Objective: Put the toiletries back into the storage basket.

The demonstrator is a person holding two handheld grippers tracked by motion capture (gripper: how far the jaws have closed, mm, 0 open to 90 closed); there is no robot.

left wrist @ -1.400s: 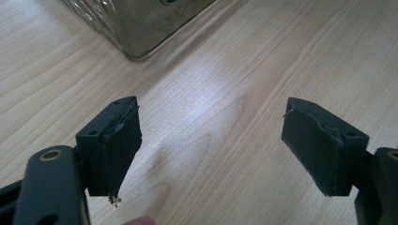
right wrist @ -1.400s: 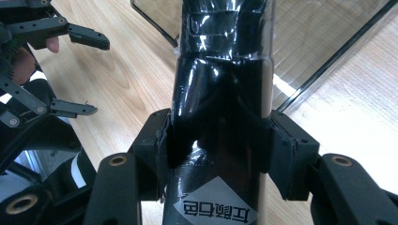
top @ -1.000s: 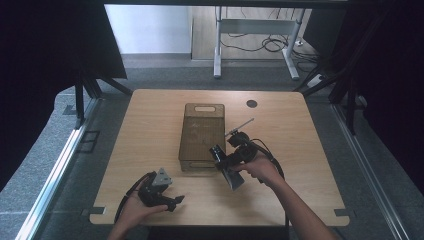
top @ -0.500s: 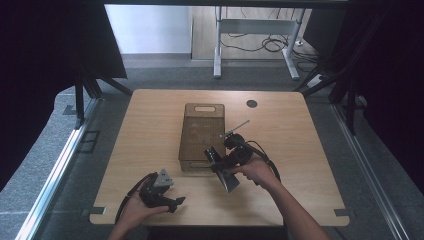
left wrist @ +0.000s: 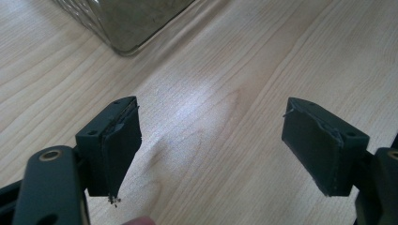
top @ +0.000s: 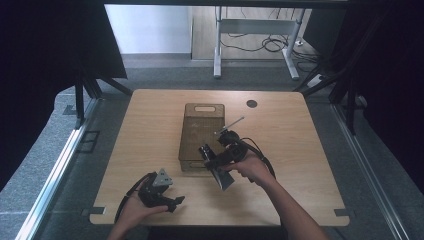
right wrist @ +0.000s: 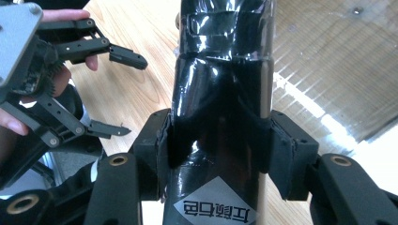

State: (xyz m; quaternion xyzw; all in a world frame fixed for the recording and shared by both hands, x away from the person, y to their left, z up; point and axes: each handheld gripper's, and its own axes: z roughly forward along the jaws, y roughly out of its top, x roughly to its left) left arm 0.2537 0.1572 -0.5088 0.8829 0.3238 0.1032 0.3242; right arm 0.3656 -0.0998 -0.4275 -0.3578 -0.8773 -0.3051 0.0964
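Note:
My right gripper (top: 214, 161) is shut on a black, glossy bottle (top: 223, 178) with a white label, holding it by its body next to the near right corner of a brown see-through bin (top: 201, 131). In the right gripper view the bottle (right wrist: 220, 89) stands between both pads (right wrist: 165, 145), with the bin's ribbed wall (right wrist: 338, 70) behind it on the right. My left gripper (top: 172, 201) rests low at the table's front left, open with nothing in it. In its own view the left gripper (left wrist: 211, 140) has bare wood between its jaws and the bin's corner (left wrist: 126, 18) ahead. The left gripper (right wrist: 131, 96) also appears in the right gripper view.
The wooden table (top: 300, 140) has a round black cable hole (top: 251, 103) at the back right. Black curtains hang on both sides. A grey desk frame (top: 218, 45) with cables stands on the floor beyond the table.
My right hand has shifted slightly to the left with the bottle, along the bin's near corner. The left hand has stayed where it was.

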